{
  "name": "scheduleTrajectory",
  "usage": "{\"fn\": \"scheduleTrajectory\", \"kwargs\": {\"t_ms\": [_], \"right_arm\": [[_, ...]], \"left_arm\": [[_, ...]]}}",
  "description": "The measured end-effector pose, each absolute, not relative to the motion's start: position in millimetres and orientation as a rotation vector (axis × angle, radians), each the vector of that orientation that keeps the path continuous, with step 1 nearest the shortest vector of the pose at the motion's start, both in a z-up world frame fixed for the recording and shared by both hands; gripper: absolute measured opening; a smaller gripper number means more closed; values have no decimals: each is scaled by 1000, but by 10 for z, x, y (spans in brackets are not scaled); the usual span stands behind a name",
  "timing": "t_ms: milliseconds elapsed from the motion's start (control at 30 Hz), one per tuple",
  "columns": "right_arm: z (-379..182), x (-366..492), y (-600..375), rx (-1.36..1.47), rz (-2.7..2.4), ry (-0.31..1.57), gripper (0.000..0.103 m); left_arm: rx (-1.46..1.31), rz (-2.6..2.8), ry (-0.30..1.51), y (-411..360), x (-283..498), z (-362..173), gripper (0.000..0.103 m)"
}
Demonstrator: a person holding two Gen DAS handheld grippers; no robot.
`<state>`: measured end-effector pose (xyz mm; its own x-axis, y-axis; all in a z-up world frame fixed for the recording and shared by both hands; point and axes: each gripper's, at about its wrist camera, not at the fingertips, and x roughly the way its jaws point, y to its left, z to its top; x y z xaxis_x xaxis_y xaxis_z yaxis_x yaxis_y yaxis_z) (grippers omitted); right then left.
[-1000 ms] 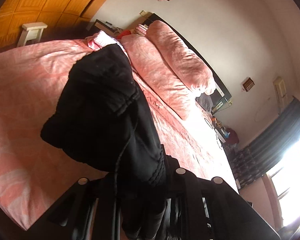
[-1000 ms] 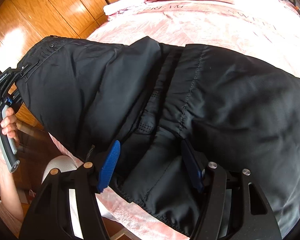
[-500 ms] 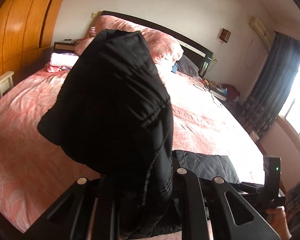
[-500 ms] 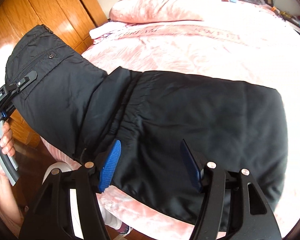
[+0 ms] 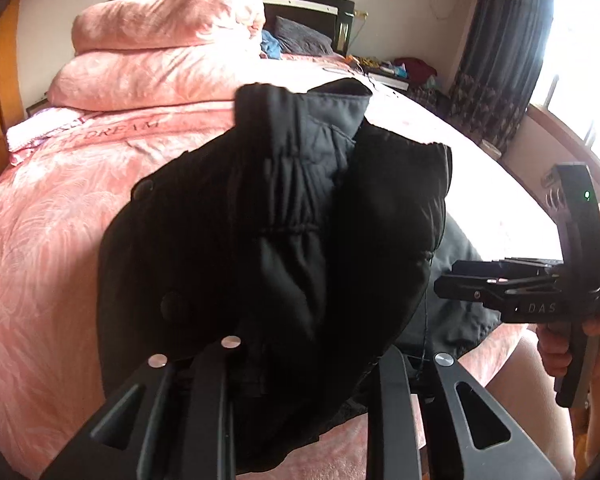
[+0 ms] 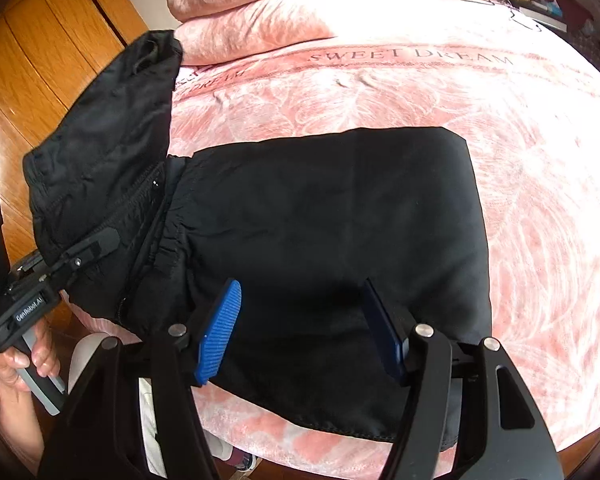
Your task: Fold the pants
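Black pants (image 6: 332,216) lie partly folded on the pink bed near its front edge. My left gripper (image 5: 304,364) is shut on the waistband end (image 5: 284,248), held raised above the bed; it also shows in the right wrist view (image 6: 88,252) at the left, gripping the lifted part (image 6: 108,136). My right gripper (image 6: 300,328) is open, its blue pads (image 6: 220,332) hovering over the flat part of the pants without holding any. It appears in the left wrist view (image 5: 460,284) at the right.
The pink bedspread (image 6: 480,120) covers the bed. Pink pillows (image 5: 160,36) are stacked at the headboard. A wooden wardrobe (image 6: 40,40) stands to the left. A cluttered nightstand (image 5: 400,68) and dark curtains (image 5: 500,40) are by the window at the right.
The left gripper has carried the waistband end forward and over toward the flat part. The pants have settled flat on the bed, and the right gripper has drawn back a little.
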<state>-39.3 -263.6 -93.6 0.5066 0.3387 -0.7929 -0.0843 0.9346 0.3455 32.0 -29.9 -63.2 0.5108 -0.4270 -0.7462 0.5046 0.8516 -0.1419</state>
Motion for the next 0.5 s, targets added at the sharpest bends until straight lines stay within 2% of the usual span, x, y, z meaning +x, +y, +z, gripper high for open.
{"fn": "scheduleTrajectory", "kwargs": {"t_ms": [167,233,267,367,400,500], "right_arm": [[-1056,-434,-2704,280,276,1008,63],[-1068,-441,-2736,297,285,1005,63],[-1066,-448,-2749,307,286,1004,63],[-1054,-460,-2783,327,285,999,64],[-1053,-461,-2785,325,286,1000,64],[-1052,-468,-2770,310,280,1001,64]], "left_arm": [[150,-590,908,-408,255,-732,38],[127,-636,919,-369,172,-665,52],[90,-668,919,-324,124,-602,53],[37,-727,880,-288,-93,-420,67],[35,-726,859,-248,-148,-393,70],[27,-709,859,-388,-95,-375,70]]}}
